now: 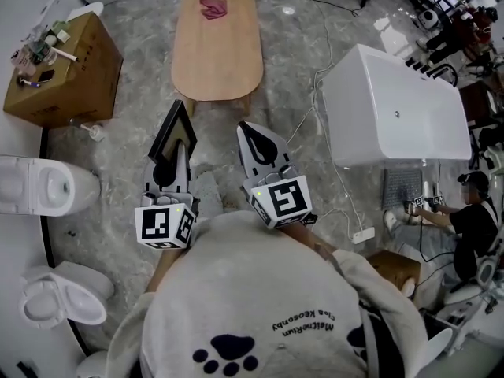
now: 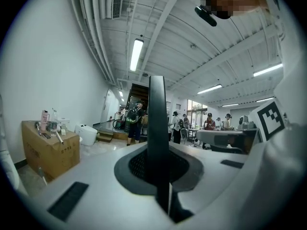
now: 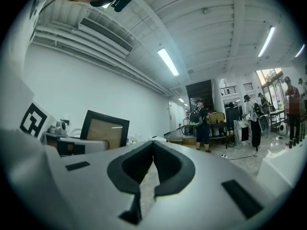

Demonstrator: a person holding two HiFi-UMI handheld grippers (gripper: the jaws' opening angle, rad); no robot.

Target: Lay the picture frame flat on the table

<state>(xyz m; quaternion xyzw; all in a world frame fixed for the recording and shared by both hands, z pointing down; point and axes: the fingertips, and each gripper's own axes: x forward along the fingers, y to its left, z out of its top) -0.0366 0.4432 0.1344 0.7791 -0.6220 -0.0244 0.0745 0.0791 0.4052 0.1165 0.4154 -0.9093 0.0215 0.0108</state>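
As the person stands just short of the oval wooden table (image 1: 216, 50), both grippers point level toward its near end.

Left gripper (image 1: 170, 162): jaws almost together, clamped on the picture frame (image 1: 175, 128). The frame has a black rim and a tan panel. It is held upright on its edge over the floor on the near side of the table, apart from the tabletop. In the left gripper view the frame (image 2: 157, 109) shows edge-on, a thin dark bar rising from between the pads.

Right gripper (image 1: 250, 136): jaws fully together, nothing between them. It sits just beside the left one, also on the near side of the table. In the right gripper view the pads meet tip to tip, and the frame (image 3: 106, 130) stands off to one side, clear of them.

Around the table:
- A red cloth (image 1: 213, 8) lies on its far end.
- A cardboard box (image 1: 67, 73) with small items on top stands to its left.
- A white bathtub (image 1: 398, 113) stands to its right.
- Two white toilets (image 1: 47, 187) sit near-left of the table.
- A seated person (image 1: 472, 211) is further right, past the bathtub.
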